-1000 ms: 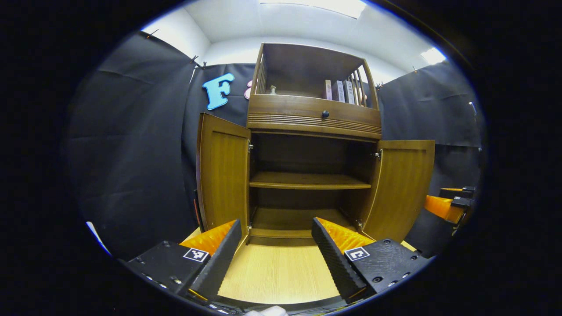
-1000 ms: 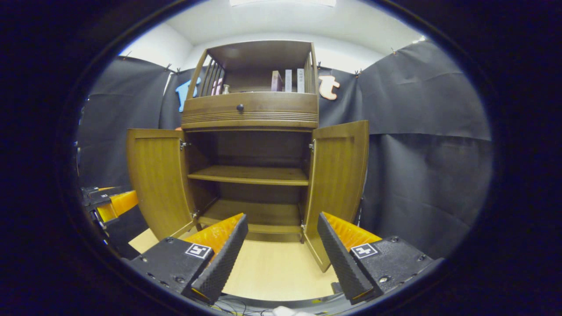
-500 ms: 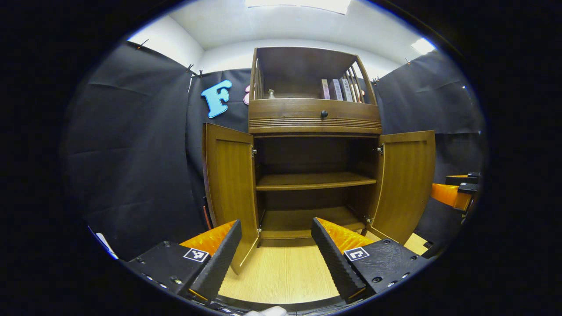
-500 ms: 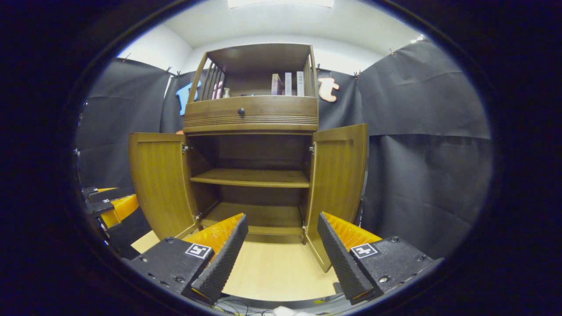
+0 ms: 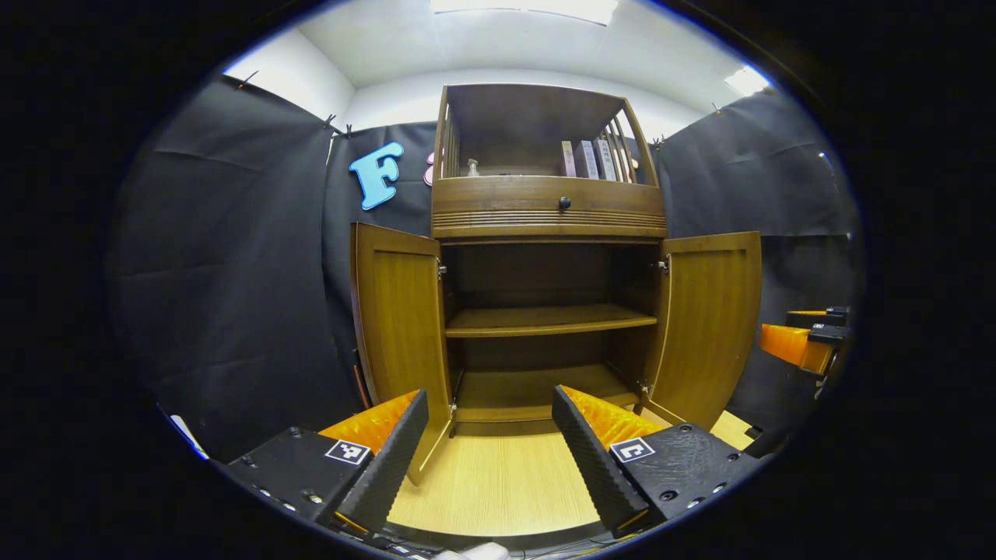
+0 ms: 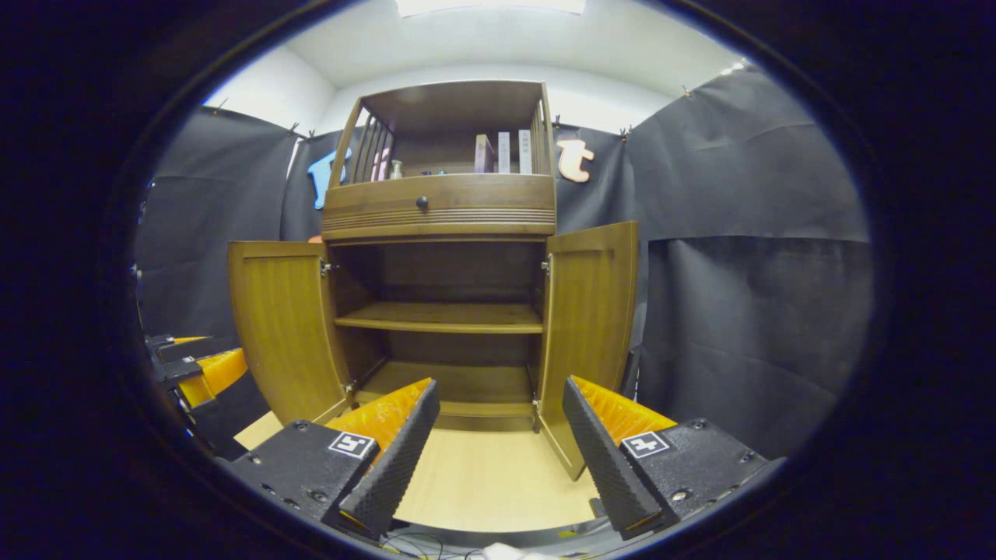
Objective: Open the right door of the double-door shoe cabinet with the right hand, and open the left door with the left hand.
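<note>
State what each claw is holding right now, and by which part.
Nothing is held. The left claw and the right claw are both open and empty, back from the cabinet, whose left door and right door stand open.

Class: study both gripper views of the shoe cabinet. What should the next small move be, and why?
Probably just draw both grippers back and stop. The left door and right door already stand wide open, showing bare shelves. The left gripper and right gripper are open, holding nothing, short of the cabinet.
</note>
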Demonstrator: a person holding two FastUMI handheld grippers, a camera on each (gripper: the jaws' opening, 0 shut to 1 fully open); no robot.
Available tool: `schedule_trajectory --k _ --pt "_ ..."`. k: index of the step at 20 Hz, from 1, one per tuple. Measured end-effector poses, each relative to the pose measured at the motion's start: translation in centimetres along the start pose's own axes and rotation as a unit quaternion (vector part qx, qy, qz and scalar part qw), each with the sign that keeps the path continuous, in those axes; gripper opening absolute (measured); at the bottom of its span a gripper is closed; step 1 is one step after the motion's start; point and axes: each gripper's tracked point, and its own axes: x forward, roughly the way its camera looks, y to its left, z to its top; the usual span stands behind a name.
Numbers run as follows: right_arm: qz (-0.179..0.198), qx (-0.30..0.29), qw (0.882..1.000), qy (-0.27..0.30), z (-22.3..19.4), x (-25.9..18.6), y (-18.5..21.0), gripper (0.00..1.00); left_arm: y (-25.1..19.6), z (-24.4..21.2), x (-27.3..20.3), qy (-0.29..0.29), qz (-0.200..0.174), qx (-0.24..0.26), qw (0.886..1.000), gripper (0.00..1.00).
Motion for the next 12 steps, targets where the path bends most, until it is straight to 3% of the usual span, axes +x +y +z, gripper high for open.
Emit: schedule_trajectory --k 12 --pt "0.007 0.0 1.0 0.0 0.27 -0.1 0.18 1.0 -0.71 0.88 -0.05 -0.006 -0.008 0.001 1.0 0.96"
